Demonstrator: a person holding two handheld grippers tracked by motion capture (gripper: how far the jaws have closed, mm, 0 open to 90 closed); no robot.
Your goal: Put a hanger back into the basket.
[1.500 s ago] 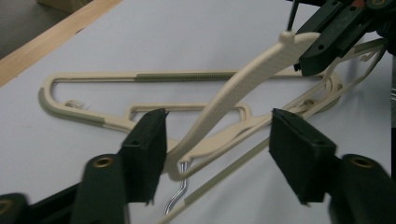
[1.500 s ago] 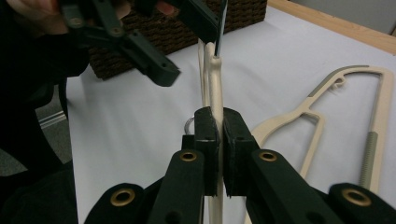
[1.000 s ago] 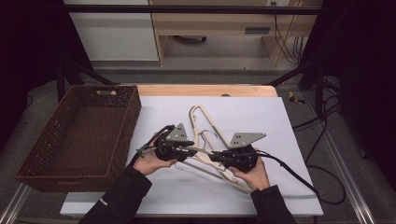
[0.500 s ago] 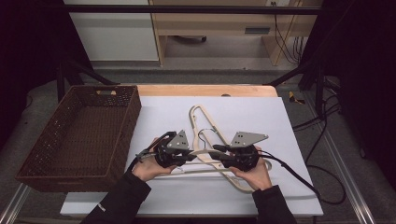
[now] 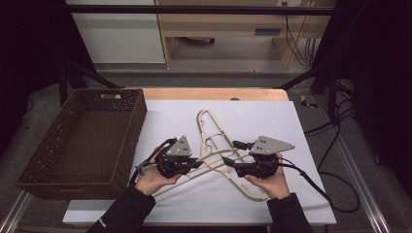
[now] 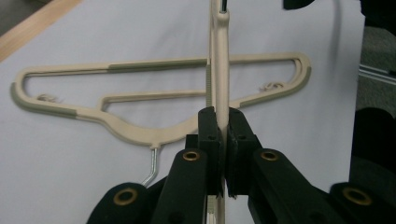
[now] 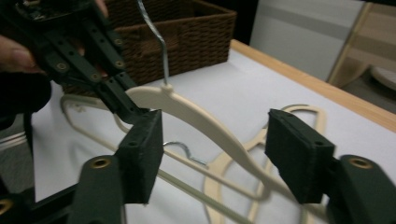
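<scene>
On the white sheet that covers the worktop (image 5: 301, 126), two cream plastic clothes hangers with metal hooks are in play. The left tool (image 5: 198, 163) is clamped tight on the upper cream hanger (image 7: 196, 114); the left gripper view shows its two black pads pinching the thin edge of that hanger's arm (image 6: 219, 93), which stands on edge and lifted clear of the sheet. The right tool (image 7: 215, 149) has just been opening: its jaws now stand well apart, with the raised hanger's arm passing between them and neither pad pressing on it. The second cream hanger (image 6: 154, 100) lies flat on the sheet beneath. A dark brown woven rectangular basket (image 5: 58, 160) sits at the worktop's left side, just beside the left hand.
</scene>
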